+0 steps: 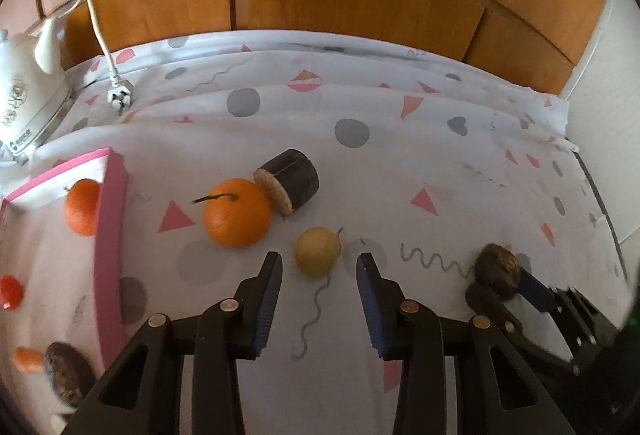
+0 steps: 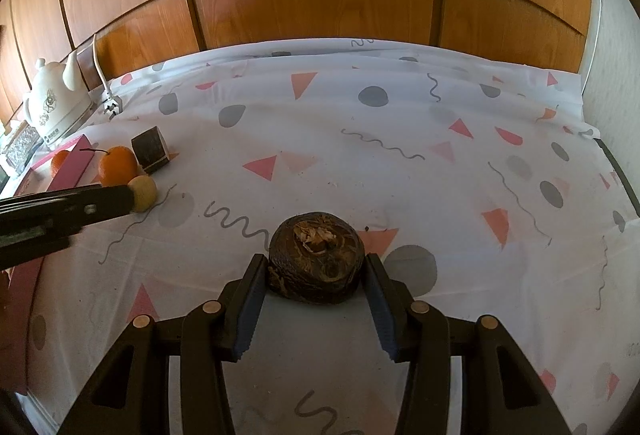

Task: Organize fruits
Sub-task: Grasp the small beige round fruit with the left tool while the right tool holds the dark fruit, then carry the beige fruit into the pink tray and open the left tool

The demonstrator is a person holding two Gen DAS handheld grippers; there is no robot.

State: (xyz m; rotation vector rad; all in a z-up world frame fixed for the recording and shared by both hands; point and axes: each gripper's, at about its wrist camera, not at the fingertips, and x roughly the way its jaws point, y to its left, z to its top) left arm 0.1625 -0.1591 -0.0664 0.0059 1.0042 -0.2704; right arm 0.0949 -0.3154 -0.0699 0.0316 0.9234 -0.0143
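— Right gripper [image 2: 316, 271] first: we see both pads pressed against a dark wrinkled fruit [image 2: 316, 255] sitting on the patterned cloth [image 2: 360, 163].

— And our left gripper [image 1: 320, 275]? Jaws apart, nothing pinched, a small yellow fruit [image 1: 318, 251] just ahead between the tips.

— Beyond it, an orange [image 1: 237, 213] touches a dark wooden block [image 1: 290, 179]; the pink box [image 1: 110, 235] holds more fruit.

Nothing can be read: the white kettle [image 1: 24, 103] at the upper left carries a small dark label, too blurred to make out.
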